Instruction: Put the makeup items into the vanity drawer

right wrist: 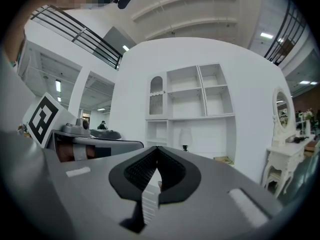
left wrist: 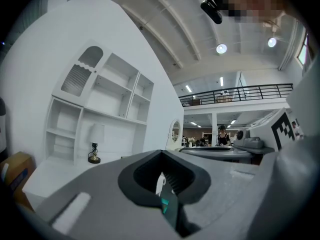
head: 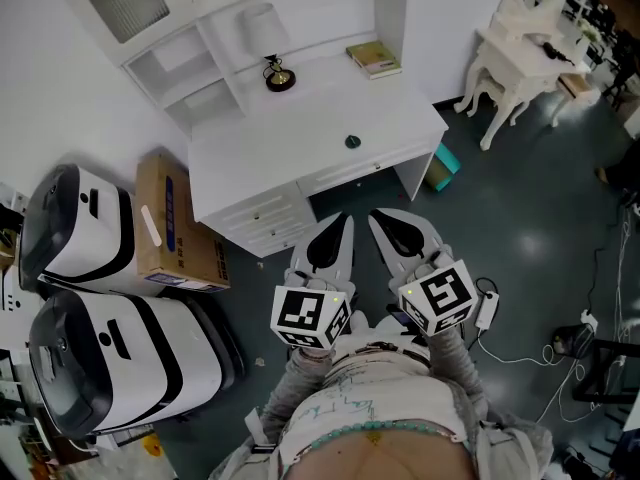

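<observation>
The white vanity [head: 300,118] stands ahead of me with its drawers [head: 345,173] closed. A small round dark green item [head: 352,141] lies on the desktop near the front edge. A little lamp [head: 278,73] and a book [head: 374,58] sit further back. My left gripper [head: 343,220] and right gripper [head: 378,218] are held side by side close to my body, short of the vanity, pointing at it. Both are shut with nothing between the jaws. The left gripper [left wrist: 161,155] in its own view faces the shelves and lamp [left wrist: 93,154]. The right gripper [right wrist: 157,150] faces the same shelves [right wrist: 192,96].
A cardboard box [head: 175,223] leans at the vanity's left side, beside two white-and-black machines [head: 75,233]. A teal box [head: 443,166] sits by the vanity's right leg. Another white dressing table [head: 520,48] stands at the far right. Cables [head: 520,353] trail over the dark floor.
</observation>
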{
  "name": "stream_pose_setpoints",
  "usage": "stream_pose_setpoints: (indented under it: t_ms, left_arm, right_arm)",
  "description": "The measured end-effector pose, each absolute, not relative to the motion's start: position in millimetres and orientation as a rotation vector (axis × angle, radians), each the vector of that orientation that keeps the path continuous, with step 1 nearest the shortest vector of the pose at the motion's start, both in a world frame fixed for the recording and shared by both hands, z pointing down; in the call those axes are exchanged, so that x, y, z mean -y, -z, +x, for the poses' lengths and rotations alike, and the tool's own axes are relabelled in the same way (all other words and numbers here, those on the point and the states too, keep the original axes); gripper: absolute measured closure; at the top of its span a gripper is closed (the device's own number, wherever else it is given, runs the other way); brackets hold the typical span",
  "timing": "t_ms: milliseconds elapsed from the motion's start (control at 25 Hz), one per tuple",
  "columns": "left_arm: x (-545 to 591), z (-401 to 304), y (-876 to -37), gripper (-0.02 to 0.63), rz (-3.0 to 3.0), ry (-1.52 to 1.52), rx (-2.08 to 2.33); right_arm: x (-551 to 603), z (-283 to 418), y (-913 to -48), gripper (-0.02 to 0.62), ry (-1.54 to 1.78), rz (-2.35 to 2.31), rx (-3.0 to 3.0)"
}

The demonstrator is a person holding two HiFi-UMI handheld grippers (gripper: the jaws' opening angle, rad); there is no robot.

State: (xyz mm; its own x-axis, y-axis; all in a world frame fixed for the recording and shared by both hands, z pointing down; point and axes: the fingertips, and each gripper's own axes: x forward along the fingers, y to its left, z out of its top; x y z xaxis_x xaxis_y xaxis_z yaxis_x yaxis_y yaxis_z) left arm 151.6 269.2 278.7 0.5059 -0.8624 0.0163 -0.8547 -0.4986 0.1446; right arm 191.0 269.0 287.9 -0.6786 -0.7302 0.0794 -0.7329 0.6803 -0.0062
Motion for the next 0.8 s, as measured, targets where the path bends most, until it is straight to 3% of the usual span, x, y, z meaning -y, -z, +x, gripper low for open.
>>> stream_pose_setpoints:
  t_ms: [800]
  left_arm:
    - [-183.6,153.5,-287.3,0.606,2.578,0.028,1.495]
  right_arm:
    - [-186.4,180.5,-292.2,0.569,-0.061,1.128,2.778]
